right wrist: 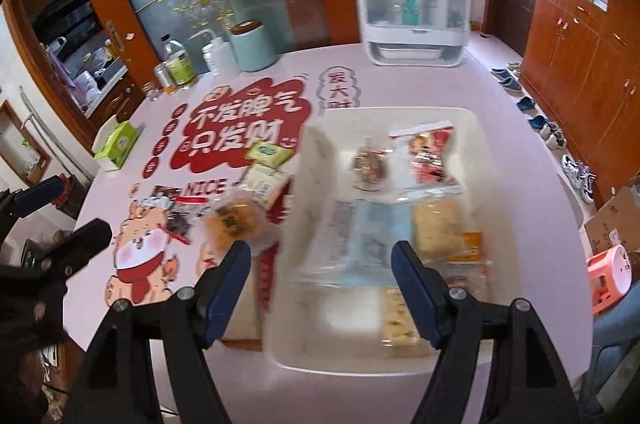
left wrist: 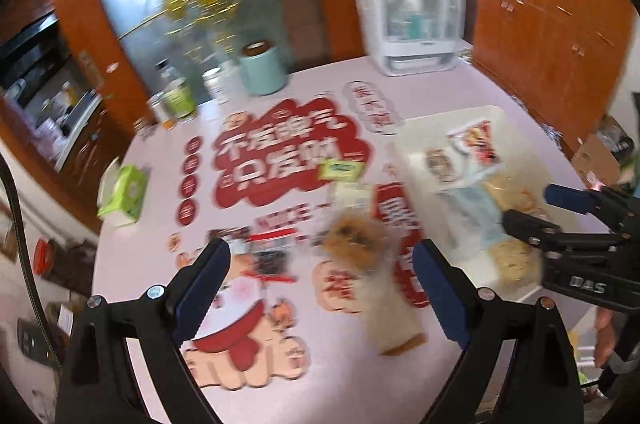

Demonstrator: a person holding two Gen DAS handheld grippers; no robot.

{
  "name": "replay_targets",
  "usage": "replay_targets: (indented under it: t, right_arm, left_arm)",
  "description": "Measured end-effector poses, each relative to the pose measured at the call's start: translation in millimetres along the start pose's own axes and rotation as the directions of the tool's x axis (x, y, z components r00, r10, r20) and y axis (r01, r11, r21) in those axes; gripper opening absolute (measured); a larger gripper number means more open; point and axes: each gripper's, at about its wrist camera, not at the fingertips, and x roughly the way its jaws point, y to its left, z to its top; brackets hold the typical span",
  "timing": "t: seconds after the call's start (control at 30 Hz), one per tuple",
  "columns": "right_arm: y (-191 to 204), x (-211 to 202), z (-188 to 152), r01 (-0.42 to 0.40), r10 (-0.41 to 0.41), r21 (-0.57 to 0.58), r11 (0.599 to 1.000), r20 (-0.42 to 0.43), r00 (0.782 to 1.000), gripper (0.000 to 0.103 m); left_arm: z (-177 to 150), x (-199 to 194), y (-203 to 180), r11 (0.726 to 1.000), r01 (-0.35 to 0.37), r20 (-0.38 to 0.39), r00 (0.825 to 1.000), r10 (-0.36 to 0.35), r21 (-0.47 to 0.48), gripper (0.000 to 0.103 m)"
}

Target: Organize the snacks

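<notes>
Pink table [right wrist: 500, 95] w/ white plastic bin [right wrist: 480, 127] of snack packs on the right; your left claw [left wrist: 320, 288] & right claw [right wrist: 322, 284] both gape, gripping nothing.

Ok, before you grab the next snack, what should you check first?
1. Left gripper open and holding nothing: ok.
2. Right gripper open and holding nothing: ok.
3. Snacks left outside the tray, such as the round cookie pack and green packet: ok, several remain.
4. White tray has room: ok.
5. Picture sharp enough to aim: not ok, blurred.
</notes>
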Motion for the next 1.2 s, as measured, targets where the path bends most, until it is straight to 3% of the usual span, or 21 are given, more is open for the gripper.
replay_targets:
  t: [0.3,0.47,0.73,0.97,1.2]
  right_arm:
    - [74,12,-5,-0.017,0.016,-0.062,0.998,-0.014,1.000,0.073]
    - [106,38,-18,-0.024,0.019,-0.061,0.998,-0.082,0.996,0.073]
    - [132,85,-49,0.001,-0.002,-0.008,1.000,-0.191,0.982,0.073]
    - [120,131,-71,0.092,-0.071,0.068,0.993,-0.264,0.962,0.073]
    - [105,160,-85,0.171,-0.123,0.126,0.977,-0.321,0.939,0.073]
  left_arm:
    - [-16,23,105,0.996,-0.060,-0.028,0.998,0.058,-0.073,0.092]
    - [-31,66,131,0.999,0.006,-0.113,0.994,-0.011,-0.044,0.092]
    - [-53,134,120,0.984,0.152,-0.246,0.961,-0.126,0.090,0.092]
    - [-56,184,112,0.978,0.208,-0.312,0.931,-0.187,0.034,0.092]
    - [-61,227,110,0.972,0.217,-0.373,0.897,-0.236,-0.095,0.092]
